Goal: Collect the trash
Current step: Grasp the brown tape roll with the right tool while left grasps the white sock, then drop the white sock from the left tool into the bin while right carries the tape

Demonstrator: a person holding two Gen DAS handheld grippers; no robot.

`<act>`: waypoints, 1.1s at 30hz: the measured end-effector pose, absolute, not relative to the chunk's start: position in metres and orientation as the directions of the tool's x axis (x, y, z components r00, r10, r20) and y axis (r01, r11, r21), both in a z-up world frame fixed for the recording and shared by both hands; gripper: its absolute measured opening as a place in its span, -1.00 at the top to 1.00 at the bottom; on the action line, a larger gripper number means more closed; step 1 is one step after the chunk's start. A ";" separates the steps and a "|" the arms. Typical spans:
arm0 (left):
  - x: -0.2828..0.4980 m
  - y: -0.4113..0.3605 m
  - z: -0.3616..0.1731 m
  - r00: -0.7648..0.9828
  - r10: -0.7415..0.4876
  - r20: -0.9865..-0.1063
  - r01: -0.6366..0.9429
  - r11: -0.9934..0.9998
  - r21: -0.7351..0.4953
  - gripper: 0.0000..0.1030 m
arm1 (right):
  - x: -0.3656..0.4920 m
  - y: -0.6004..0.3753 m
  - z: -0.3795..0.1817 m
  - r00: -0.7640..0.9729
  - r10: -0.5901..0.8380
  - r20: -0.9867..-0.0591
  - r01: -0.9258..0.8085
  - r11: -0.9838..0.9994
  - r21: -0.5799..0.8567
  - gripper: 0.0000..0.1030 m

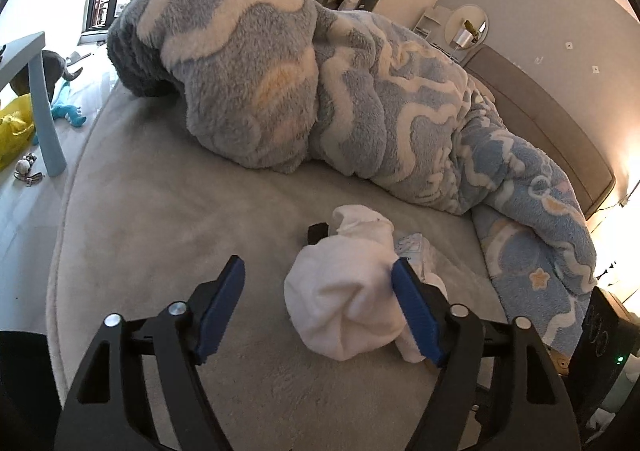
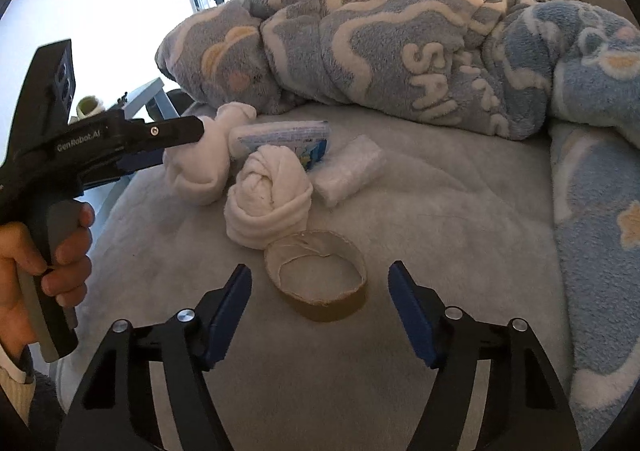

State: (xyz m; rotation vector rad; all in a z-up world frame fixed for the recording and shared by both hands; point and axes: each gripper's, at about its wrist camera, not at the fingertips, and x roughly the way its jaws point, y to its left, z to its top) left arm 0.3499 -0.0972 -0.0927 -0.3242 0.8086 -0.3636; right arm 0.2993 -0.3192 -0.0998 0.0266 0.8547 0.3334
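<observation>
Grey bedding (image 2: 400, 331) beneath a rumpled blue blanket (image 2: 400, 51) carries the litter: the right gripper (image 2: 320, 311) hangs open astride a cardboard tape ring (image 2: 320, 305), untouched, poised to pinch it; the left gripper (image 1: 318, 291), also open, brackets a white cloth wad (image 1: 344, 303) – only the right view reveals the wrapper (image 2: 280, 139) behind
</observation>
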 end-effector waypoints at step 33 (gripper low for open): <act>0.331 -0.077 -0.073 0.640 -0.470 -0.608 0.213 0.869 -0.447 0.72 | 0.300 -0.321 -0.055 0.680 0.216 -0.700 -0.187 0.975 0.120 -0.01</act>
